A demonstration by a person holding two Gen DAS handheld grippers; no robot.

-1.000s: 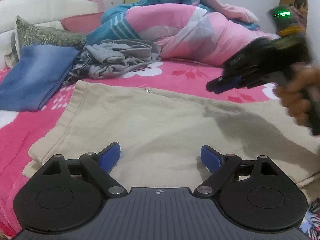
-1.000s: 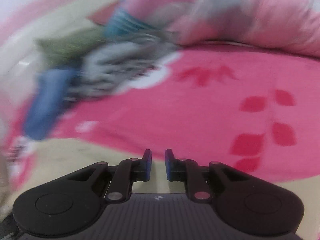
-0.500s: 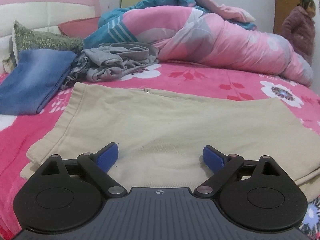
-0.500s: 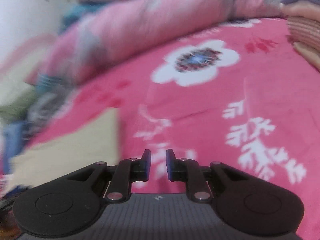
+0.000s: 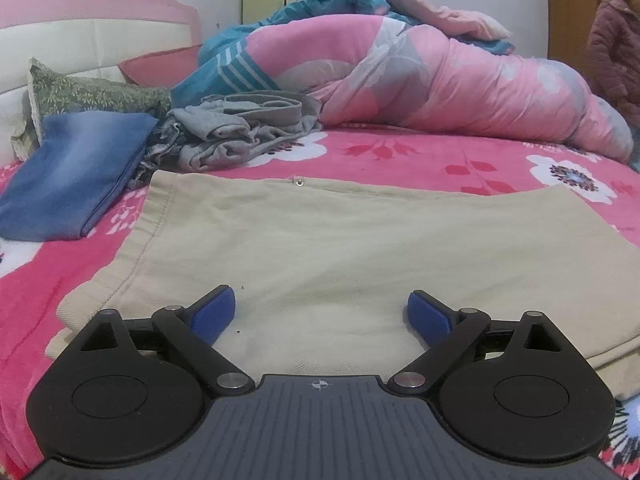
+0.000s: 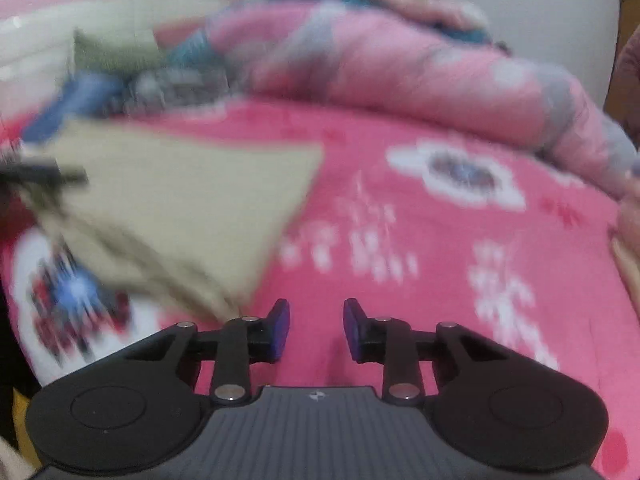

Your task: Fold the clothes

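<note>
While beige garment (image 5: 340, 248) lies unmoved, right gripper (image 6: 316, 326) fingers have been opening.

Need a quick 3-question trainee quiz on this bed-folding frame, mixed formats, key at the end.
1. True or false: the left tongs grip the flat beige cotton garment.
2. What lies left of the crumpled grey clothes? A) folded blue denim piece B) a red towel C) a white sock
3. Fill in: the right tongs hover over the pink floral ____, with nothing between the pads.

Key: 1 false, they are open above it; 2 A; 3 bedsheet.
</note>
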